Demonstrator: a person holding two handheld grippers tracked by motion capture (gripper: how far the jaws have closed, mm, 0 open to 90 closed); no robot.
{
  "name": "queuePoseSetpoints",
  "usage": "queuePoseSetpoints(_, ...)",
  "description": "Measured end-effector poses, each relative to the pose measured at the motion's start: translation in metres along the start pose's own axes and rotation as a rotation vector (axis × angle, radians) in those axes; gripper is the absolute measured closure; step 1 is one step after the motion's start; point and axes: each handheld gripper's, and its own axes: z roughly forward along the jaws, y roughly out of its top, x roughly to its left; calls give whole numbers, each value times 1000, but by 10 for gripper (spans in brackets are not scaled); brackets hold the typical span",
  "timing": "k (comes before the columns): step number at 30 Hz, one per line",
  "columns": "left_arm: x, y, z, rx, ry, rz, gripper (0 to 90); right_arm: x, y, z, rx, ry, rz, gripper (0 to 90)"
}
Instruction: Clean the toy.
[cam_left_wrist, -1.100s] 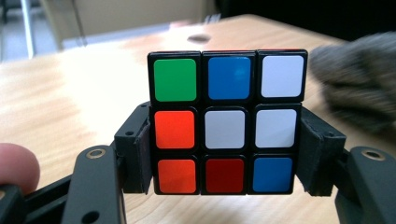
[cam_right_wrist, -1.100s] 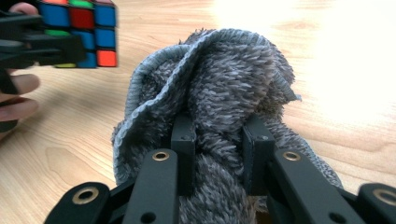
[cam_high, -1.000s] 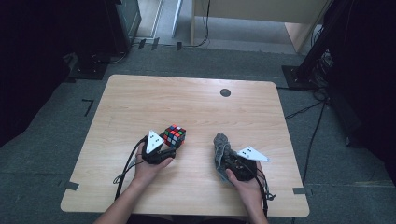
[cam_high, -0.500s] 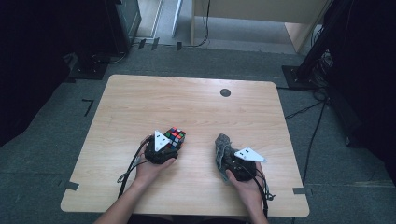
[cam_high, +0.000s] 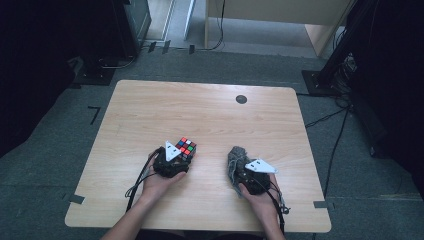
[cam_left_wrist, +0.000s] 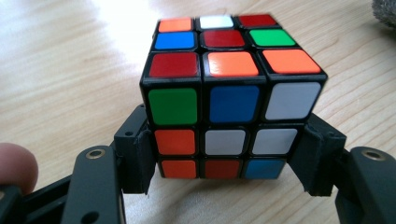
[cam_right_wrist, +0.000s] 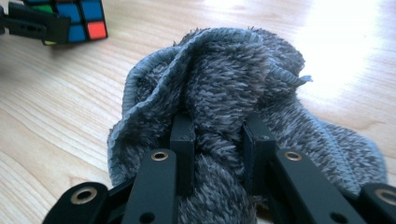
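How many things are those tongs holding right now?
2: a puzzle cube clamped in the left tongs, and a grey fuzzy cloth pinched in the right tongs.

Left gripper (cam_left_wrist: 224, 161) is clamping the cube (cam_left_wrist: 229, 98) low on its sides.

The cube is sitting on the wooden table (cam_left_wrist: 65, 79), its two black jaws pressing on the bottom rows from left and right. The near face is showing green, blue, white across the top row, orange, white, white in the middle, orange, red, blue at the bottom. The top face is carrying orange, white, red at the back. A fingertip (cam_left_wrist: 16, 163) is peeking in at lower left, and a grey fuzzy cloth (cam_left_wrist: 385, 11) is poking in at the top right corner.
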Motion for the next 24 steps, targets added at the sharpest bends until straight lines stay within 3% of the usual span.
queuePoseSetpoints(2,1,0,1,29,-10,-2,335,0,-1,3,10,4,-3,698)
queuePoseSetpoints(7,3,-1,-2,5,-33,-11,259,1,-1,4,10,10,-10,634)
queuePoseSetpoints(11,4,-1,-5,2,-61,-15,183,-1,2,4,20,39,12,369)
queuePoseSetpoints(14,7,-3,-10,-8,-62,-30,160,-3,8,-2,26,33,30,239)
queuePoseSetpoints(18,13,-5,-21,-45,-76,-49,145,-6,14,-11,1,39,39,145)
queuePoseSetpoints(24,27,-8,-42,-80,-83,-84,136,-19,18,-25,-31,39,45,81)
